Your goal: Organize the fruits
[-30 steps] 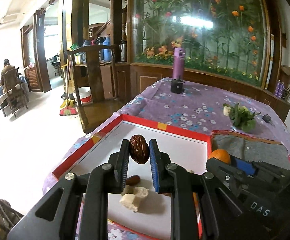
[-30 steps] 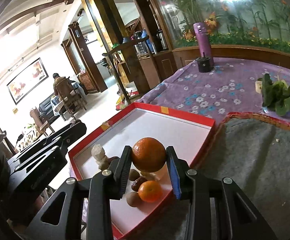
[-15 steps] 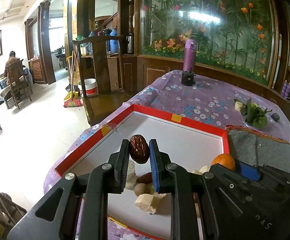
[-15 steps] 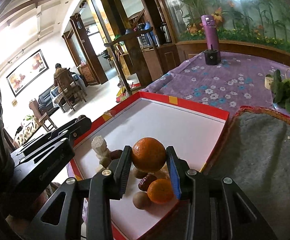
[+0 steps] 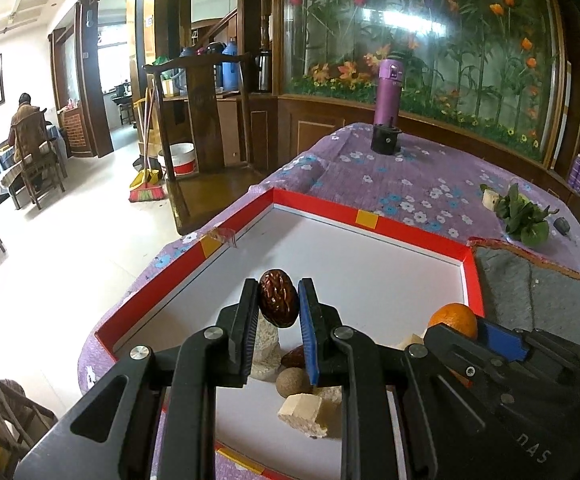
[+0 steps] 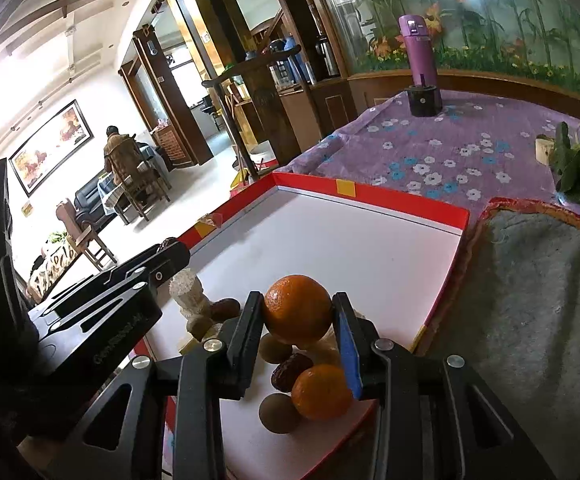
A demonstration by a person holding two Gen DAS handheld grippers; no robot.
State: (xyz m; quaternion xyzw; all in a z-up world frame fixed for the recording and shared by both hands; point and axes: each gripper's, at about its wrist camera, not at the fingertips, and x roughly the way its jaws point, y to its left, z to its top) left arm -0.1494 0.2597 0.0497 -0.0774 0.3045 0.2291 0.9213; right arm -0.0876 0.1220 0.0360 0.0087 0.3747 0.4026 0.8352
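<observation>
My left gripper (image 5: 278,300) is shut on a wrinkled dark red date (image 5: 278,298), held above the near part of a red-rimmed white tray (image 5: 369,224). My right gripper (image 6: 297,314) is shut on an orange (image 6: 297,307) over the tray's (image 6: 369,194) near right corner. Below in the tray lie a second orange (image 6: 321,391), another date (image 6: 286,368), round brown fruits (image 6: 278,413), a white cylinder piece (image 6: 186,292) and pale cubes (image 5: 303,414). The right gripper with its orange (image 5: 453,319) shows at the right of the left wrist view.
The tray sits on a purple flowered tablecloth (image 5: 389,168). A grey felt mat (image 6: 537,300) lies right of the tray. A purple flask (image 5: 387,110) stands at the far edge, leafy greens (image 5: 523,214) at the far right. A person (image 5: 24,128) sits far left.
Both grippers have come down and forward over the tray, each keeping its fruit; more of the fruit pile under them is in view now.
</observation>
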